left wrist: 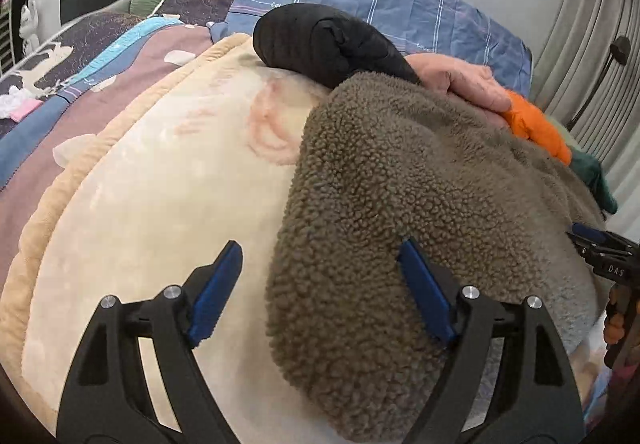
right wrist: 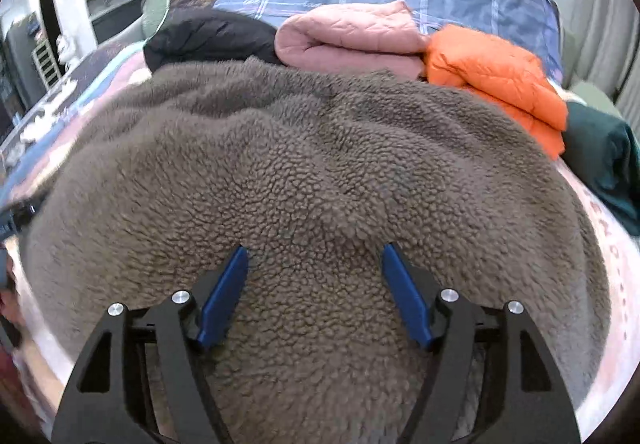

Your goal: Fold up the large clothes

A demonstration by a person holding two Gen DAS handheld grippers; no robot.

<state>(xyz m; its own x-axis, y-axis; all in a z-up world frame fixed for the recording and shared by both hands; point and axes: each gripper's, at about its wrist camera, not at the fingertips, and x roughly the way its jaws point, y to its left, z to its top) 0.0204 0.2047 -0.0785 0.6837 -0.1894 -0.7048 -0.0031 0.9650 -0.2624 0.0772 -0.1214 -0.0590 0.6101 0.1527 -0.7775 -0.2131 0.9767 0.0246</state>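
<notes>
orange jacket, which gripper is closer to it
Right. The right gripper is open over the middle of the brown fleece, with the orange jacket just beyond. The left gripper is at the fleece's far-left edge.

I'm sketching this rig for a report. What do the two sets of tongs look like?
Both match: the left tongs and right tongs have matte black, triangular cut-out arms with round silver bolt heads, ending in flat blue ridged pads. In the left wrist view, the other tool's black body shows white "DAS" lettering. No cables or sleeves visible.
</notes>
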